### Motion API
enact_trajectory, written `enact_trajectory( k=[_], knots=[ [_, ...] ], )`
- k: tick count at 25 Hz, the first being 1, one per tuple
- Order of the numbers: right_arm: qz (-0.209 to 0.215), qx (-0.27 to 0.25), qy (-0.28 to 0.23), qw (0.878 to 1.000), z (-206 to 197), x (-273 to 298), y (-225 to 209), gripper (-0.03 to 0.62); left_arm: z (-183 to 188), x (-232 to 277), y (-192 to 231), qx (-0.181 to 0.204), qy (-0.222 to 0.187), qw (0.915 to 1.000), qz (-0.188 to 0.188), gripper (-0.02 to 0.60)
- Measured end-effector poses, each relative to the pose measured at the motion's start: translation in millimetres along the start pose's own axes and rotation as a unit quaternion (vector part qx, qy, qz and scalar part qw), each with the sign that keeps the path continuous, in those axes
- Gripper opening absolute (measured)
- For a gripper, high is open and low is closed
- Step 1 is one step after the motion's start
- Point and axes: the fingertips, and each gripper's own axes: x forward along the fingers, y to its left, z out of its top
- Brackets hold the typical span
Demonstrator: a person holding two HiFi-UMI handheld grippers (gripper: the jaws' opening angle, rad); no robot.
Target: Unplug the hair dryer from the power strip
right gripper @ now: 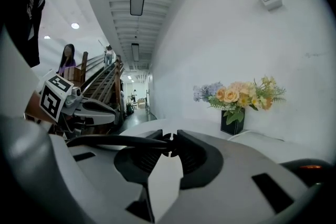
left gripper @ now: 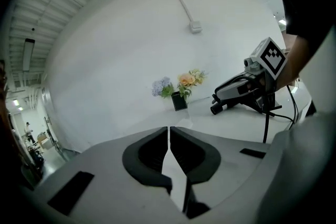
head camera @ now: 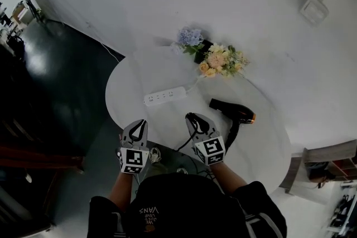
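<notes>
The white power strip (head camera: 165,97) lies on the round white table (head camera: 128,83), and no black plug sits in it. The black hair dryer (head camera: 233,110) lies to its right, with its orange end (right gripper: 311,167) low in the right gripper view. My right gripper (head camera: 193,117) (right gripper: 168,139) is shut on the dryer's black plug (right gripper: 167,137), lifted near the table's front edge, well apart from the strip. The black cord (right gripper: 100,140) trails back toward me. My left gripper (head camera: 140,123) (left gripper: 168,129) is shut on nothing, raised off the table beside the right one.
A bunch of flowers in a dark vase (head camera: 215,58) (left gripper: 180,93) stands at the table's far edge against the white wall. The strip's white lead (head camera: 193,85) runs toward it. Dark floor (head camera: 61,81) lies left of the table, and a chair (head camera: 323,156) at the right.
</notes>
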Motion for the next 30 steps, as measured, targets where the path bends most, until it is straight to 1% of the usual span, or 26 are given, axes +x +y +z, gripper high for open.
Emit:
enact_trajectory(
  k=[6,10,16,22,30],
  knots=[
    [0.013,0.01,-0.01,1.0,-0.9,-30.8,4.9,0.103,16.0,-28.0,-13.4,-0.026,-0.031,0.9986,0.034,0.02],
    [0.023,0.019,-0.011,1.0,-4.2,-51.2,7.2,0.103,22.5,-44.3,-25.7,-0.045,-0.033,0.9973,0.047,0.018],
    [0.036,0.025,-0.007,0.999,-10.9,-77.4,9.9,0.103,27.2,-63.7,-47.1,-0.056,-0.04,0.9959,0.058,0.018],
    [0.049,0.031,-0.002,0.998,-17.5,-90.4,14.5,0.103,24.8,-78.7,-64.2,-0.07,-0.043,0.9944,0.065,0.018],
    [0.058,0.035,0.002,0.998,-20.6,-95.4,18.2,0.103,23.4,-87.3,-70.2,-0.083,-0.043,0.9931,0.071,0.018]
  ],
)
